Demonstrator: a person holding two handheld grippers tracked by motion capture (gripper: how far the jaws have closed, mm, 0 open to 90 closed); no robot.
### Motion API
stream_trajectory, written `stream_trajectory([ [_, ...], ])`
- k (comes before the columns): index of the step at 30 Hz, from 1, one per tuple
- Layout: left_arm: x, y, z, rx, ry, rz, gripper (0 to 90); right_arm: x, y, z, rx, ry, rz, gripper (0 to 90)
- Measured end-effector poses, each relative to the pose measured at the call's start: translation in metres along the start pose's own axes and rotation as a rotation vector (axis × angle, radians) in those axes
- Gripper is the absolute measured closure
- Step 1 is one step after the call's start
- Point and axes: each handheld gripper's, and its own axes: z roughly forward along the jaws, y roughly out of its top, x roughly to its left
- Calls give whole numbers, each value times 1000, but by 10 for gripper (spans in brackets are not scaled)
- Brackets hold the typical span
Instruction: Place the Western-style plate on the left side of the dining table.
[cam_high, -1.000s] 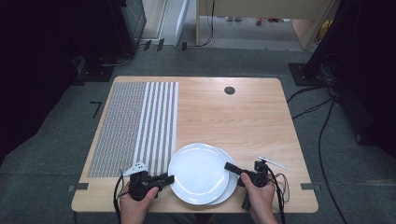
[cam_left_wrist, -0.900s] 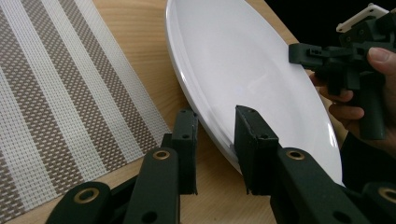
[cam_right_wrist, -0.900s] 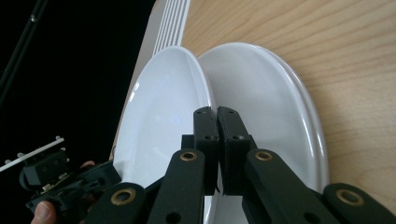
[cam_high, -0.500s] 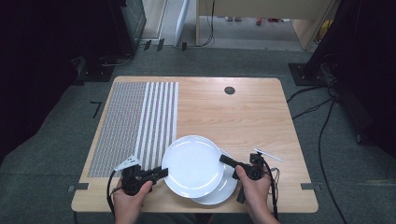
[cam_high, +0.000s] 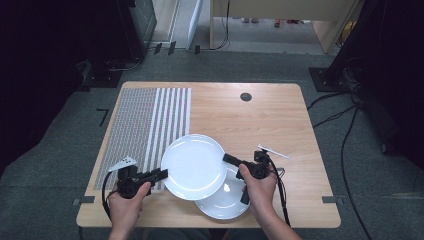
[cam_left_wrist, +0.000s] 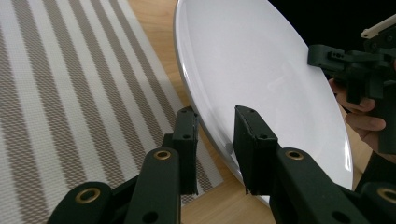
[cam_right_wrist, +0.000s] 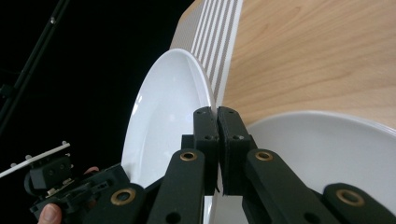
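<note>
A wooden table (cam_high: 260, 117) carries a striped mat (cam_high: 150, 120) at its left edge. Near the front edge, the left claw (cam_left_wrist: 212, 135) straddles the raised upper plate (cam_high: 192, 166)'s rim, jaws parted; the right claw (cam_right_wrist: 217, 122) pinches its opposite rim tight, above the lower plate (cam_high: 227, 202).

This looks like a lab or test room rather than a home. A plain wooden table (cam_high: 260, 120) stands alone on grey carpet floor (cam_high: 60, 150), with a round cable port (cam_high: 245, 97) in its top. Black cables (cam_high: 345, 145) trail across the floor at the right, and dark equipment stands (cam_high: 345, 55) crowd the edges. Tape marks (cam_high: 103, 116) sit on the carpet by the table. Behind, light wooden furniture (cam_high: 280, 20), possibly a desk, though the far end is too dim to say.
</note>
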Motion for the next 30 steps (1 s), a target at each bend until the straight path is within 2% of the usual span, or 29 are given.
stream_trajectory([
  [13,30,23,-18,-3,59,-33,719,25,12,42,11,23,-10,884],
  [22,54,34,-27,-7,108,-67,721,35,15,76,35,20,-11,885],
  [30,74,46,-32,-15,130,-95,724,45,22,101,43,17,-20,885],
])
